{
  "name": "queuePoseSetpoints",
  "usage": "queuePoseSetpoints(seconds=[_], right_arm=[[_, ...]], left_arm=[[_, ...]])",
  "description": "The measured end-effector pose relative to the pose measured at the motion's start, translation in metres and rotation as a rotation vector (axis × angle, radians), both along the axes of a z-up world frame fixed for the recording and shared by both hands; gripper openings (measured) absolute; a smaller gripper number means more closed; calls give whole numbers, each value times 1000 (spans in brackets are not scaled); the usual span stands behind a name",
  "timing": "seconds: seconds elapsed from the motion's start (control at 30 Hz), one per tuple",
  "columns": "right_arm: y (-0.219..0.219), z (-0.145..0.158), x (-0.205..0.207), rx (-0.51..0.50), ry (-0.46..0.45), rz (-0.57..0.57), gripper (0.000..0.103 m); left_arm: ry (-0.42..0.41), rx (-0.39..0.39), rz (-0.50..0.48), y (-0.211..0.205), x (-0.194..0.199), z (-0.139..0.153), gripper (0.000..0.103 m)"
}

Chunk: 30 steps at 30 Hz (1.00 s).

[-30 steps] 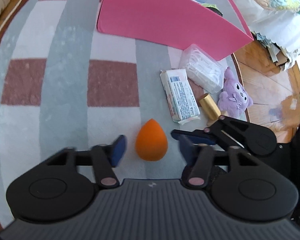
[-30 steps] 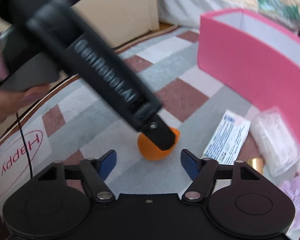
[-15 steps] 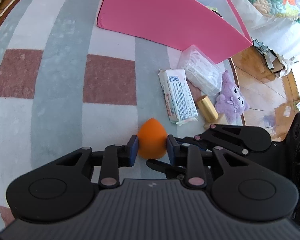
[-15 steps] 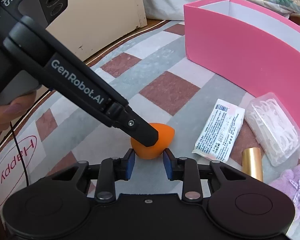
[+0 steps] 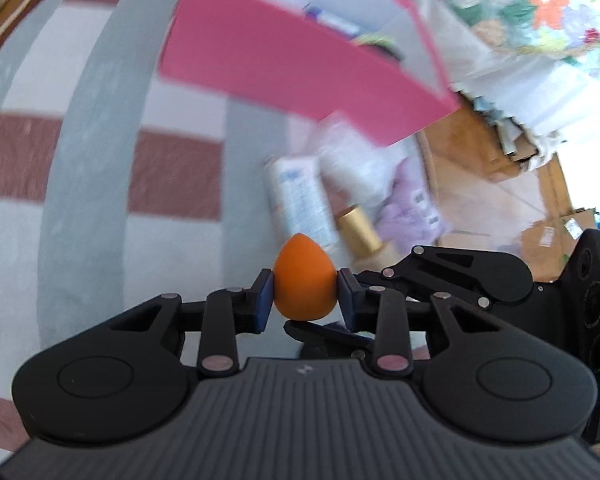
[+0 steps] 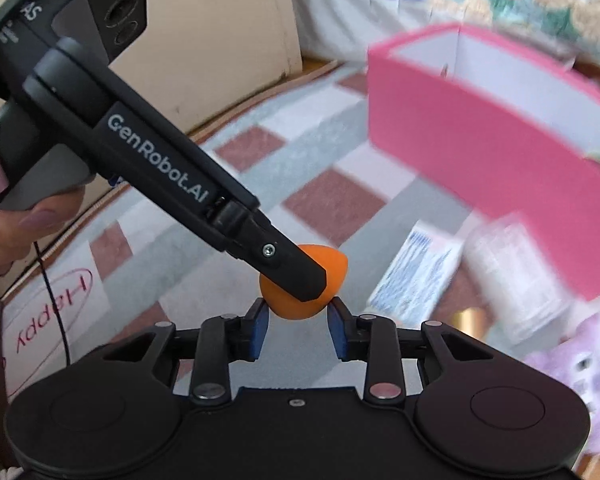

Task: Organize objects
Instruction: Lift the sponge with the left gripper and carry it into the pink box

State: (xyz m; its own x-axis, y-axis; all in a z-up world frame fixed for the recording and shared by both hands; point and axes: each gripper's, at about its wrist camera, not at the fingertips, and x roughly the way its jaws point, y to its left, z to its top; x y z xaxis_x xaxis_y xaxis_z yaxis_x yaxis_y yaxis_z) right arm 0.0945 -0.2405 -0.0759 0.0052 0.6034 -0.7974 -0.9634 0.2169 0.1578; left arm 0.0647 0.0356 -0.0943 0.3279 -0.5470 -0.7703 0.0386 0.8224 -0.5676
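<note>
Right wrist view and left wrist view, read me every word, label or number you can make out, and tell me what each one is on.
"GenRobot.AI": white lettering on the left gripper, along its black arm.
"AS": white letters on that gripper's body near its top, partly cut off.
"Happy": red script on the rug, seen upside down.
White packet: blue print, too blurred to read.
Left wrist view: the packet's print is blurred; nothing else is legible.

One orange sponge (image 5: 305,282), one pink box (image 5: 284,60), one white packet (image 5: 300,200), one gold tube (image 5: 358,230), one purple plush toy (image 5: 406,212) and two grippers are counted.
</note>
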Motion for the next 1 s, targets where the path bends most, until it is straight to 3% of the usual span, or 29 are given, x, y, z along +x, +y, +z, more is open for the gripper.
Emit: queuePoseSetpoints(seconds=[0.2, 0.4, 0.73, 0.87, 1.0], right_arm=[[-11, 55, 22, 81, -47, -31, 37], [-12, 91, 52, 125, -92, -61, 38], [19, 120, 100, -12, -167, -49, 38], [36, 107, 141, -46, -34, -58, 39], [58, 84, 180, -130, 115, -144, 39]], left_arm=[[-125, 26, -31, -13, 13, 62, 34], [-185, 54, -66, -29, 43, 110, 34], [-126, 67, -95, -54, 115, 133, 34], [-63, 108, -100, -62, 151, 122, 33], [44, 64, -75, -57, 185, 92, 33]])
